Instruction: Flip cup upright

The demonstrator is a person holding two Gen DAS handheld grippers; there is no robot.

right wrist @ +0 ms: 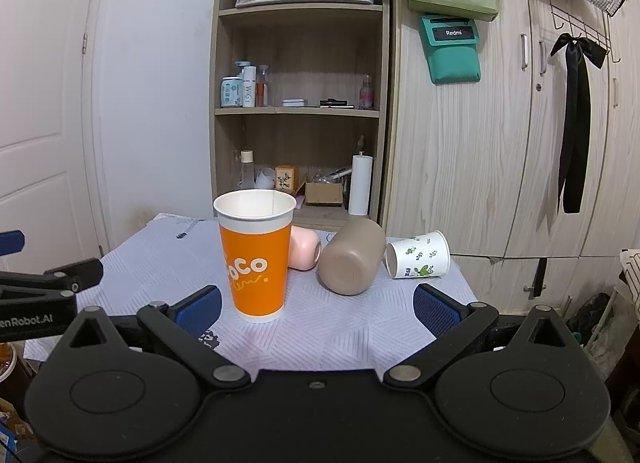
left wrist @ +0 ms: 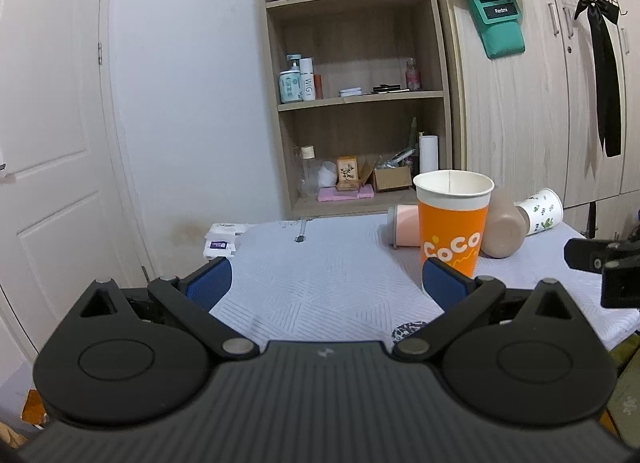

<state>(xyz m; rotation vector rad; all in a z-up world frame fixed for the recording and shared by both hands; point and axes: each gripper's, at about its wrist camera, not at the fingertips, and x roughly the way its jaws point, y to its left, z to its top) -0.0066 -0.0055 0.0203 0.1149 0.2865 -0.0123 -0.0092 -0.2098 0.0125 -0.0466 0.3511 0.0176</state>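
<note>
Orange cup [right wrist: 256,259] stands upright, mouth up, on the white patterned tablecloth [right wrist: 340,327], centre-left of the right wrist frame; centre-right in the left wrist frame [left wrist: 452,223]. Three cups lie on their sides behind it: pink cup [right wrist: 306,249] just behind and partly hidden by it, brown cup [right wrist: 352,259] at frame centre with base toward the camera, white leaf-print cup [right wrist: 418,255] just right of the brown one. Left gripper [left wrist: 326,281]: jaws wide apart, holding nothing, its right-hand pad overlapping the orange cup's base in the picture; contact cannot be judged. Right gripper [right wrist: 316,307]: jaws wide apart, holding nothing, low in frame. Wooden shelf unit [right wrist: 298,115] behind the table
</note>
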